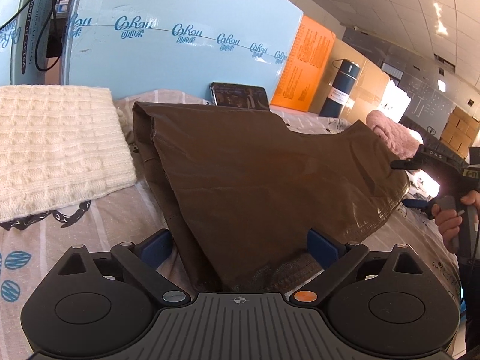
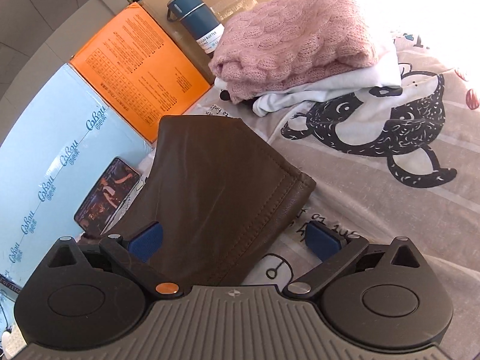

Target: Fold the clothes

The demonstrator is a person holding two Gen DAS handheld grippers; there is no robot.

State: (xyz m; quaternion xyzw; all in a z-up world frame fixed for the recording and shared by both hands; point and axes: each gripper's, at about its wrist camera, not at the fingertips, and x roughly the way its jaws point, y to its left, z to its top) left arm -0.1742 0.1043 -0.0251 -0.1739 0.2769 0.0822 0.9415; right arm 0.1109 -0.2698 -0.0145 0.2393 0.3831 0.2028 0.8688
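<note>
A folded brown leather garment (image 1: 264,174) lies on the printed bedsheet (image 1: 99,228). My left gripper (image 1: 239,246) stands open at its near edge, with the garment filling the gap between the blue pads (image 1: 156,247). In the right wrist view the same garment (image 2: 222,186) reaches under my right gripper (image 2: 234,240), which is open. Its left pad (image 2: 147,240) is beside the leather and its right pad stands apart over the sheet. A hand holds the right gripper (image 1: 409,184) at the garment's right corner in the left wrist view.
A folded cream knit (image 1: 57,147) lies left of the garment. A pink knit (image 2: 297,42) sits on a white garment (image 2: 330,87) at the far right. A phone (image 2: 108,192), a light blue box (image 1: 186,45), an orange box (image 2: 138,69) and a blue bottle (image 2: 195,18) line the back.
</note>
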